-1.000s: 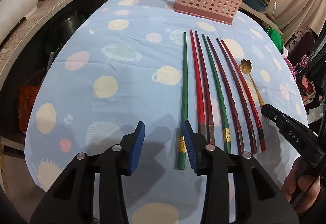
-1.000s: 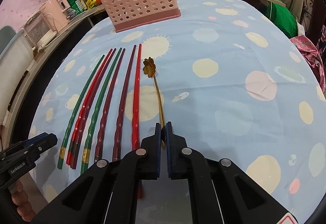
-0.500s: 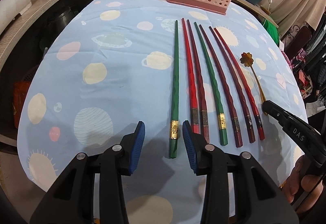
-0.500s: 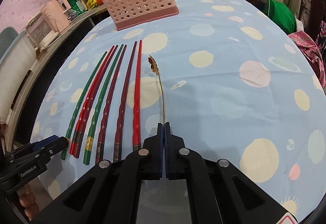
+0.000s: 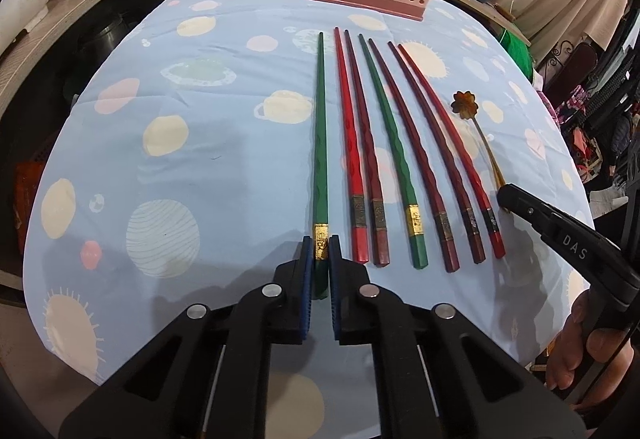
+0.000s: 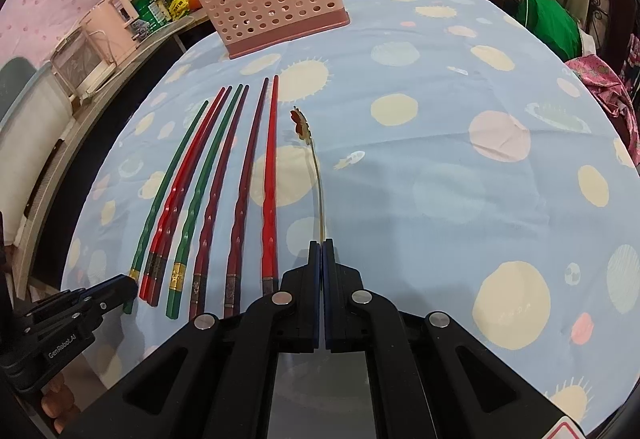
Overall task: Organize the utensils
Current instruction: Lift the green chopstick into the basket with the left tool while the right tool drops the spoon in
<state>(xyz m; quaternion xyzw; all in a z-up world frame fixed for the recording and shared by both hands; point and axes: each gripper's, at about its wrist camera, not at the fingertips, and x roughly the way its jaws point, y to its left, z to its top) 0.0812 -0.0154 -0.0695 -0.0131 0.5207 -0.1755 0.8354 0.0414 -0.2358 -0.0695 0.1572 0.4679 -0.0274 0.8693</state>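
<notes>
**A:** What has changed in the last second?

**B:** The left gripper (image 5: 321, 259) stood wide apart a moment ago, with the outermost green chopstick (image 5: 320, 143) lying loose between its pads. Now the jaws have drawn in on the chopstick's thick end, just behind its gold band. The rest of the stick lies on the tablecloth (image 5: 200, 159).

**A:** And the other side?

**B:** The right gripper (image 6: 322, 245) was already pinched on the handle of the gold flower-shaped spoon (image 6: 301, 125); since then the spoon's head has tilted onto its edge and looks raised off the cloth, so the lift seems to have begun.

**A:** So both tools are loaded?

**B:** It appears so: left clamped on the green chopstick, right clamped on the spoon. The other six chopsticks (image 5: 400, 143), red, maroon and one green, lie untouched in their row between the two.

**A:** What does that mean for the task?

**B:** Sorting is only starting. The pink perforated basket (image 6: 272, 3) stands at the far end of the table, well apart from both grippers, and nothing can be seen inside it. Likely both pieces get carried there next.
</notes>
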